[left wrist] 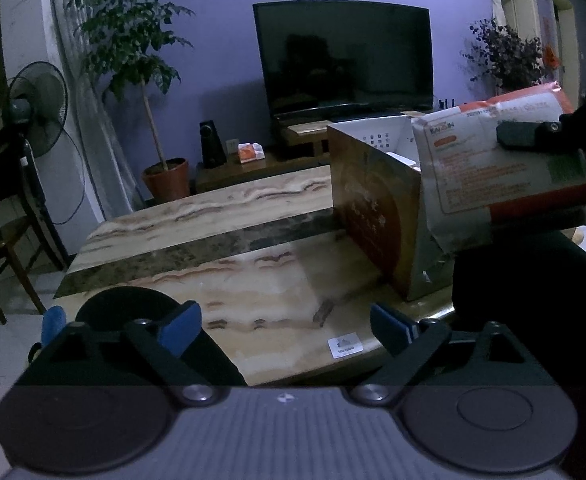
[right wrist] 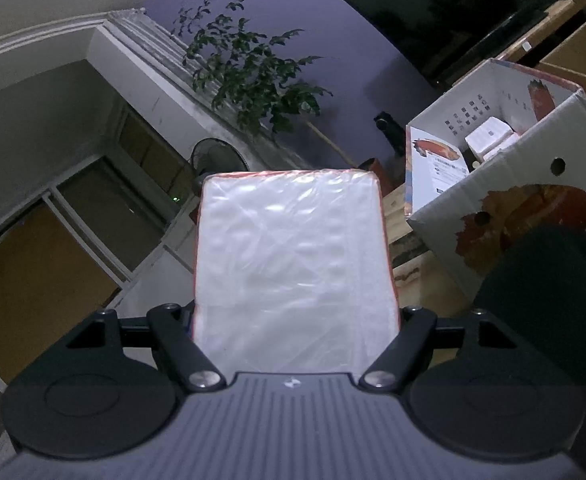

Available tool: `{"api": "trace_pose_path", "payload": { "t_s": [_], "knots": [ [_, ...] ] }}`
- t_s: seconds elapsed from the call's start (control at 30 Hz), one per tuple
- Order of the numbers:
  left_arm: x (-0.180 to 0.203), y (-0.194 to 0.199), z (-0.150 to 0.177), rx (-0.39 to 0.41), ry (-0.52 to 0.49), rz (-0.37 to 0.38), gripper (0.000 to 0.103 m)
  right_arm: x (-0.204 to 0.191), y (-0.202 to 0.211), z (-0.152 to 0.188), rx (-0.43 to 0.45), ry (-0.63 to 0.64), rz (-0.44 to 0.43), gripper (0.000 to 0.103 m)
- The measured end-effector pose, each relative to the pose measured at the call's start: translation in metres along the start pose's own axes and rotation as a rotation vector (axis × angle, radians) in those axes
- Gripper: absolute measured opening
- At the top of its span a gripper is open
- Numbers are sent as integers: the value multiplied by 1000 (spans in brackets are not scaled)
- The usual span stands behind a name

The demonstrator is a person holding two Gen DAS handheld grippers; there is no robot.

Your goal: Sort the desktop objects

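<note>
We see the right gripper (right wrist: 295, 320) clamped across a soft plastic-wrapped pack (right wrist: 293, 256), its black fingers (right wrist: 181, 344) pressed against both long sides. From the right wrist view the pack shows a crinkled clear-white face with a thin orange-red edge; from the left wrist view the same pack (left wrist: 505, 164) has a white printed panel with small text, a green patch and an orange-red band (the lettering is too small to read). It hangs in the air, tilted, just beside the near corner of an open cardboard box (left wrist: 373, 208) and above the table edge.

The left gripper (left wrist: 285, 328) stands spread wide over the marble-patterned table (left wrist: 229, 240), its blue pads (left wrist: 181, 328) apart with nothing between them.

The cardboard box (right wrist: 509, 184) is white inside with a red-brown picture on its outer walls and round holes in one wall. Inside it lies a small white packet (right wrist: 489, 136), with other contents beside it that we cannot make out. A small white sticker (left wrist: 345, 345) sits on the table near the left gripper.
</note>
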State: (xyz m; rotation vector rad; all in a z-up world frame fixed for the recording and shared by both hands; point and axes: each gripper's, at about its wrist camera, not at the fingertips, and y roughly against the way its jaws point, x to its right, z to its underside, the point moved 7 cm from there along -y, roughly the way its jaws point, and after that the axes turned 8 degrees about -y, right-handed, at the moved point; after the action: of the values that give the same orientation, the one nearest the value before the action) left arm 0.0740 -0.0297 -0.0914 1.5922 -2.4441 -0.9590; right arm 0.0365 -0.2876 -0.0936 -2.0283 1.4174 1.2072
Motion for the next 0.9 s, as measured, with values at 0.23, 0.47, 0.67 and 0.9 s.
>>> {"api": "trace_pose_path", "payload": {
  "t_s": [0.23, 0.47, 0.67, 0.9],
  "knots": [
    [7, 1, 1, 8, -29, 39, 94, 4, 1, -1, -1, -45, -17, 77],
    [12, 0, 2, 7, -41, 60, 94, 0, -3, 3, -25, -43, -34, 77],
    [13, 0, 1, 6, -43, 64, 94, -9, -5, 7, -38, -23, -39, 77],
    [14, -1, 1, 5, -48, 63, 94, -7, -5, 7, -30, -63, -52, 77]
  ]
}}
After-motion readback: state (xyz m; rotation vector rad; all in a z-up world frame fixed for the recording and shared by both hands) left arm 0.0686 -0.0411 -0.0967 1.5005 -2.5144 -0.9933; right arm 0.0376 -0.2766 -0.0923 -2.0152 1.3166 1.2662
